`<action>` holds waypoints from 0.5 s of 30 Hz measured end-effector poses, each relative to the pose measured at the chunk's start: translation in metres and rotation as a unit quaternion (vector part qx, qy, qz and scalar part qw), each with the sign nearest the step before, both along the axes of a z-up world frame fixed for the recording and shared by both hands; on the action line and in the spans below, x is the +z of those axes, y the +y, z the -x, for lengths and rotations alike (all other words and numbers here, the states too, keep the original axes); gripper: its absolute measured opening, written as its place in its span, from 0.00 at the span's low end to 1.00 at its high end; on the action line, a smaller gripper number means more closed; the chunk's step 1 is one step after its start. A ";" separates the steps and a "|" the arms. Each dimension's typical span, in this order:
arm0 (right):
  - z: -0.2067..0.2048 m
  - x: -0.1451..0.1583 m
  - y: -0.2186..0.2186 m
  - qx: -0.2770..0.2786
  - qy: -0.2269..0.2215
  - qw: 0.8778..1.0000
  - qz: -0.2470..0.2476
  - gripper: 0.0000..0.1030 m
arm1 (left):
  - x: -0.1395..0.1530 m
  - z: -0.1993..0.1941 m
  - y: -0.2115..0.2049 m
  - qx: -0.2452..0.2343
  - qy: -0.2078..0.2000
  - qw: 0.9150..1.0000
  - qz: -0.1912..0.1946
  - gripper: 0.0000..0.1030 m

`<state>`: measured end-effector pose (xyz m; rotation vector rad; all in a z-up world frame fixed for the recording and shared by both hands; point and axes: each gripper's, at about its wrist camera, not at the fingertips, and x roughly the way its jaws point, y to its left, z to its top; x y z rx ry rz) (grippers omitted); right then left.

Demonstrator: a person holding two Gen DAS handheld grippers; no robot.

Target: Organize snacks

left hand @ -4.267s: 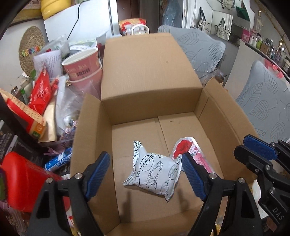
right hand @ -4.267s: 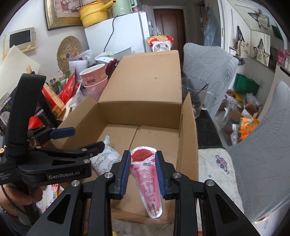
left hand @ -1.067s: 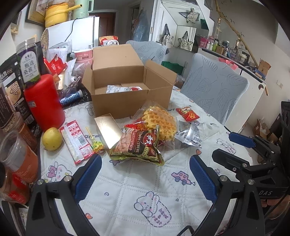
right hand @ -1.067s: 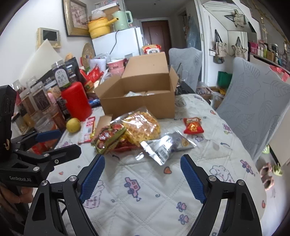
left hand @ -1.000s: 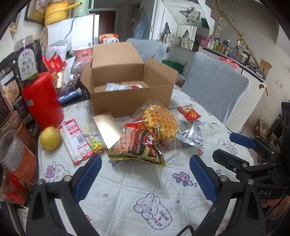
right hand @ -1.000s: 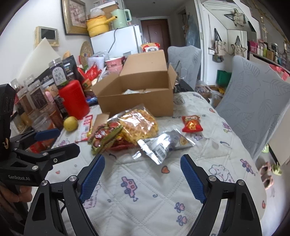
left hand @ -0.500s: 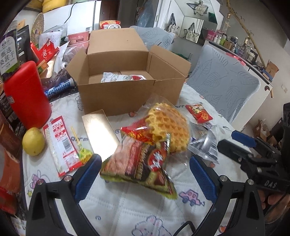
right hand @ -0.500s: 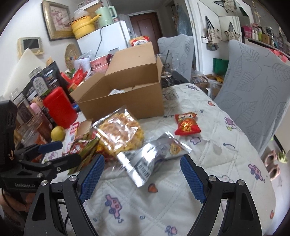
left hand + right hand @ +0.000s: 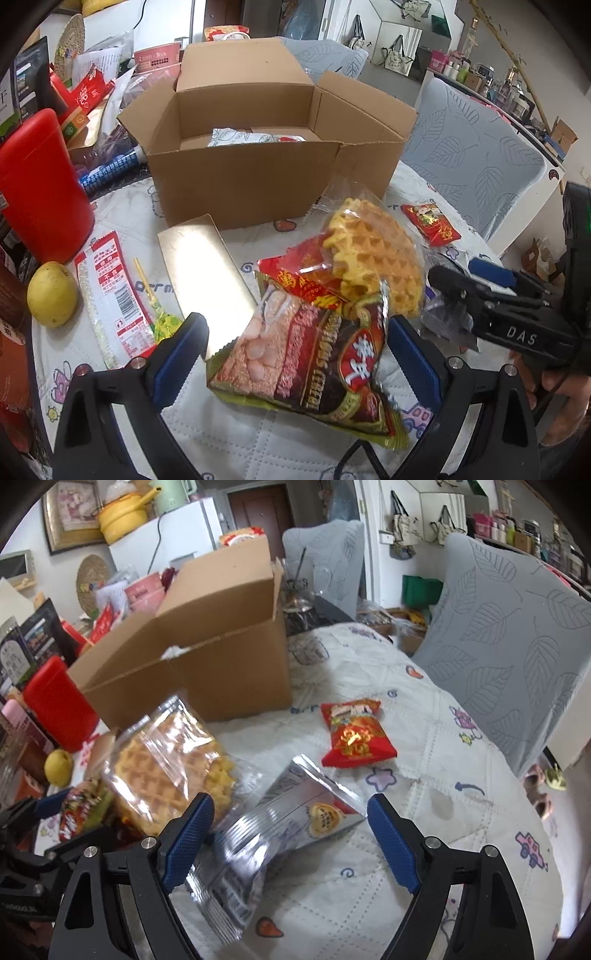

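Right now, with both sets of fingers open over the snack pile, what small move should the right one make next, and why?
Probably lower the right gripper a little further and close on the silver packet. It lies flat on the table between the open fingers, not yet touched, with the cardboard box waiting behind.

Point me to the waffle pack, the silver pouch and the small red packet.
waffle pack [image 9: 373, 251], left wrist view, on the waffle face
silver pouch [image 9: 295, 812], right wrist view, mid-panel
small red packet [image 9: 354, 734], right wrist view, centre of its front
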<state>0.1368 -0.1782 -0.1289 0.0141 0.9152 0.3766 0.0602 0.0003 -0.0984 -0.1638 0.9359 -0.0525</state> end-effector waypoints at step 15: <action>0.028 -0.003 -0.014 0.042 0.019 0.998 -0.036 0.32 | 0.005 0.010 -0.005 0.000 0.000 1.000 0.009 0.56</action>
